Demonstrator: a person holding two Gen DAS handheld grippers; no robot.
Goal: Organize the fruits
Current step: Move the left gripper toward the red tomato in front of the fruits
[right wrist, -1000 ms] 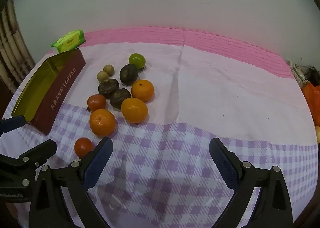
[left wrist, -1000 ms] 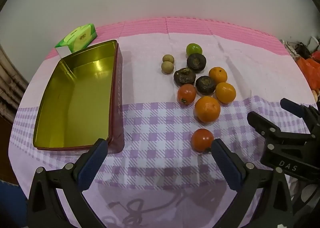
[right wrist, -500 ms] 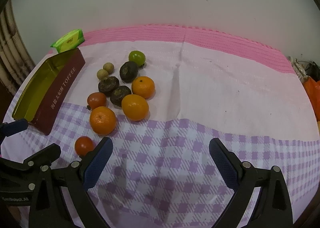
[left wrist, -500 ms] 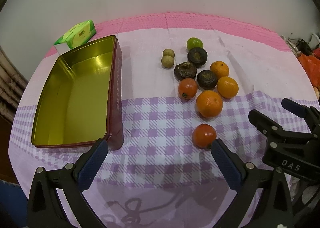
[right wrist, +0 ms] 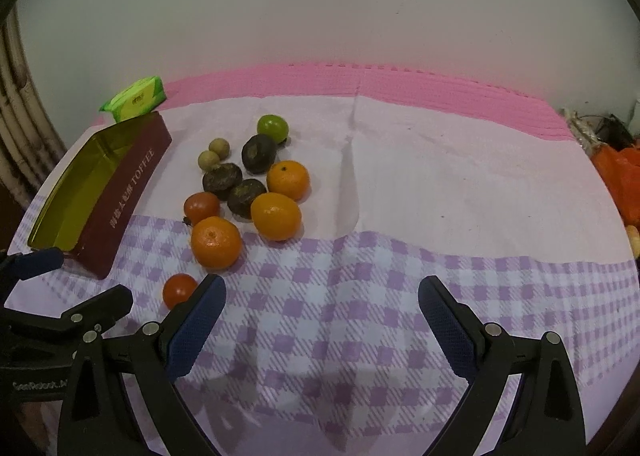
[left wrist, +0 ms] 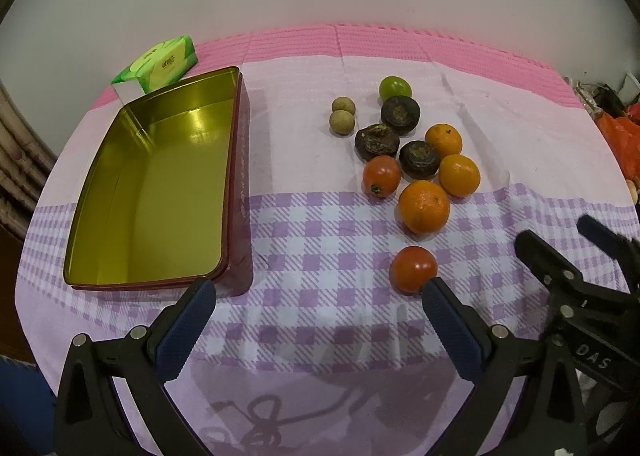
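right by the left gripper (left wrist: 316, 304), touching its right finger's tip, sits the lone tomato (left wrist: 413, 269); both grippers' fingers spread wide, right gripper (right wrist: 322, 300) further off.

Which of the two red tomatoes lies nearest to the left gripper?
The lone tomato on the checked cloth, just ahead of the left gripper. The other tomato sits farther away, beside the dark fruits.

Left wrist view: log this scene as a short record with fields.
container: open gold-lined maroon metal tin, nothing inside
fruit: three oranges, two red tomatoes, three dark wrinkled fruits, two small tan round fruits, one green fruit, all on the cloth
nearest fruit: lone red tomato
left gripper: open, holding nothing
right gripper: open, holding nothing
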